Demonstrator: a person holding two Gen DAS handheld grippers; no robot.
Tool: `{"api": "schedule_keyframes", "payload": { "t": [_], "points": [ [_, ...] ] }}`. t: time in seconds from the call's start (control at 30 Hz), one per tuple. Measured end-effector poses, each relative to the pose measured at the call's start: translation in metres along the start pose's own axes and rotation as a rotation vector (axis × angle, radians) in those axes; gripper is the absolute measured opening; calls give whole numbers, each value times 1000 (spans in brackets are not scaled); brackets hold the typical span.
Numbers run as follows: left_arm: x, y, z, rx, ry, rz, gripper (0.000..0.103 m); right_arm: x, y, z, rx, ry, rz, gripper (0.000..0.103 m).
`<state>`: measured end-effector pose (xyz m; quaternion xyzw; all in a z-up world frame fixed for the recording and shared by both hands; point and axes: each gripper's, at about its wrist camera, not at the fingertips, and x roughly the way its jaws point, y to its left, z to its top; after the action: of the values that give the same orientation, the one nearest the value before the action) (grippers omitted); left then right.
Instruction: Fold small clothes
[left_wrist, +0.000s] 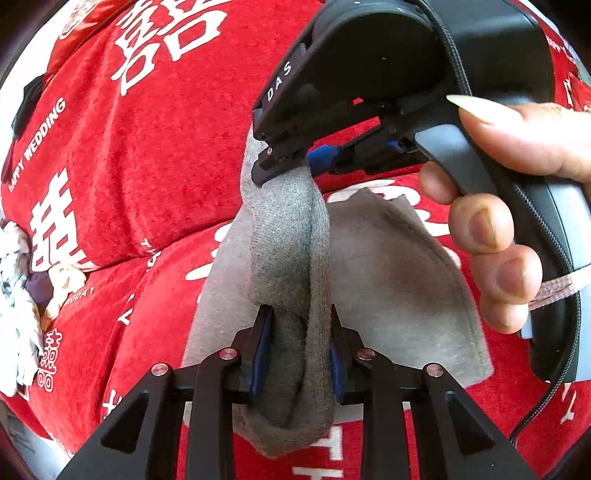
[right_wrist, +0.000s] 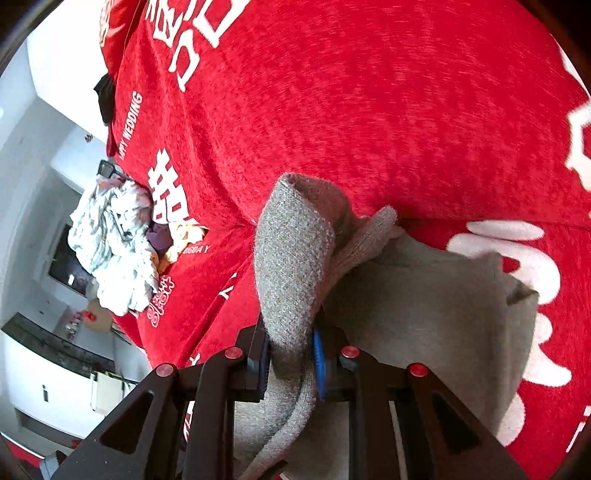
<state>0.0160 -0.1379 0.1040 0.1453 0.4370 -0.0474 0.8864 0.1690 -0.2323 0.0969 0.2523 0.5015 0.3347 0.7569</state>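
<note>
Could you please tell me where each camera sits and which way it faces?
Left wrist: on the left tool, looking down along its fingers at the grey sock it clamps; the right tool and hand show.
Right wrist: on the right tool, facing down at the sock.
Shared: sock, red cloth, clothes pile.

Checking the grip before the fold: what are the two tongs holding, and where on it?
Both hold the grey sock: the left tongs pinch one bunched end, and the right tongs pinch the other end.
</note>
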Motion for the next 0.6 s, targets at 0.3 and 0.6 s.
{"api": "schedule_keyframes", "payload": {
  "t": [0.3, 0.6],
  "points": [
    [2, -43, 9, 66, 14, -36, 29, -28, -45, -7, 36, -8, 45, 21],
    [24, -86, 11, 127, 70, -88, 29, -35, -100, -25, 125, -16, 50, 21]
  ]
}}
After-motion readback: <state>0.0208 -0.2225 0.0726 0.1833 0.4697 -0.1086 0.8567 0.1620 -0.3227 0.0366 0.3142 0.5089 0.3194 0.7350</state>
